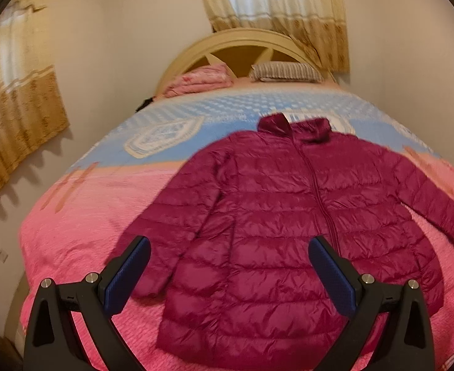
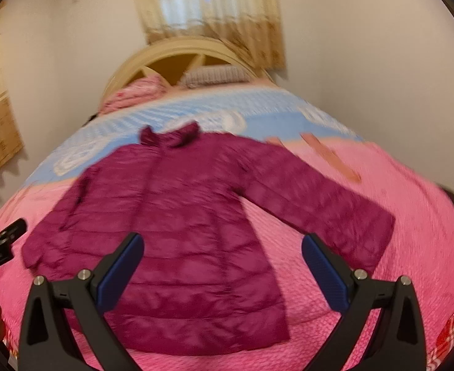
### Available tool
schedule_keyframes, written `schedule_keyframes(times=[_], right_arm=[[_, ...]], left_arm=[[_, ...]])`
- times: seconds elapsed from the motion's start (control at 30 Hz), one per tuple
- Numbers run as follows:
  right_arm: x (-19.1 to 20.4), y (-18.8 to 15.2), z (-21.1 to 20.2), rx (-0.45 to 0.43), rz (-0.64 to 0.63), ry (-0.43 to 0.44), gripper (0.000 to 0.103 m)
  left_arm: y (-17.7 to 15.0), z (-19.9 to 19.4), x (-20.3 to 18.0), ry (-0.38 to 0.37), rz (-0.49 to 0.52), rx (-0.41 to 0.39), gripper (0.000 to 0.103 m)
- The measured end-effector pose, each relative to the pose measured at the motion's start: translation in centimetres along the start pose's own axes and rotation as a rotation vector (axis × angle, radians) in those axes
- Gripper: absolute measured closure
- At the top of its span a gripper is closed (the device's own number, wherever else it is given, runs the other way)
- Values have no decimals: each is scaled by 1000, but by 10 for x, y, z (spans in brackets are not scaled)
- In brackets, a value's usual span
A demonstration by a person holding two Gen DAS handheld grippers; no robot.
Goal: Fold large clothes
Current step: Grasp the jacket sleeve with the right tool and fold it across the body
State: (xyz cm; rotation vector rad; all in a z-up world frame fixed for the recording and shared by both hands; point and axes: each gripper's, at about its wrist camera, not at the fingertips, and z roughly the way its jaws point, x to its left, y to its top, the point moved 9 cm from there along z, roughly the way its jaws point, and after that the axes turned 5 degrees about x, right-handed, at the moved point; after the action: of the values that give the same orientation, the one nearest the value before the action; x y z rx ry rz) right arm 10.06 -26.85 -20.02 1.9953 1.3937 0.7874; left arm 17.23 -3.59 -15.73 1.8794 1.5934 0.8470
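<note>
Both grippers, left gripper point(image 1: 228, 273) and right gripper point(image 2: 222, 270), gape wide, empty. The jacket point(image 1: 288, 216) on the bed point(image 1: 81, 222) looks light, puffy, slippery; pinch sleeve cuffs or hem.

left wrist: above bed's foot, left of centre; faces the headboard point(image 1: 242, 43)
right wrist: same height, further right; blurred
shared: jacket point(image 1: 288, 232) point(image 2: 171, 232), bedspread point(image 1: 81, 216) point(image 2: 397, 216), curtain point(image 1: 273, 0) point(image 2: 211, 9)
</note>
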Motion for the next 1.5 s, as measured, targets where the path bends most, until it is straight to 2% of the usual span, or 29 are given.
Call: schedule_keyframes(times=[0.13, 0.33, 0.5, 0.57, 0.7, 0.8, 0.87, 0.97, 1.23, 1.5], right_arm=[[-51, -7, 28, 78, 113, -50, 0], [-137, -11, 48, 142, 268, -159, 10], [-198, -18, 59, 203, 366, -247, 20], [-214, -19, 67, 228, 390, -258, 29], [-216, -20, 79, 263, 394, -224, 43], [-213, -17, 89, 275, 365, -202, 57], [-211, -13, 89, 272, 336, -193, 71], [-211, -4, 94, 262, 316, -175, 82], [-195, 44, 92, 186, 235, -189, 87], [-133, 110, 88, 80, 94, -163, 87]], left_arm=[[8, 30, -15, 5, 46, 9, 1], [20, 76, -30, 13, 78, 49, 1], [34, 104, -32, 35, 81, 77, 1], [39, 112, -32, 38, 82, 85, 1], [51, 131, -29, 79, 94, 93, 1], [55, 148, -24, 94, 88, 114, 1], [58, 158, -21, 106, 88, 129, 1], [64, 168, -15, 111, 76, 144, 1], [86, 186, 3, 132, 28, 156, 1], [88, 205, 27, 144, -24, 180, 1]])
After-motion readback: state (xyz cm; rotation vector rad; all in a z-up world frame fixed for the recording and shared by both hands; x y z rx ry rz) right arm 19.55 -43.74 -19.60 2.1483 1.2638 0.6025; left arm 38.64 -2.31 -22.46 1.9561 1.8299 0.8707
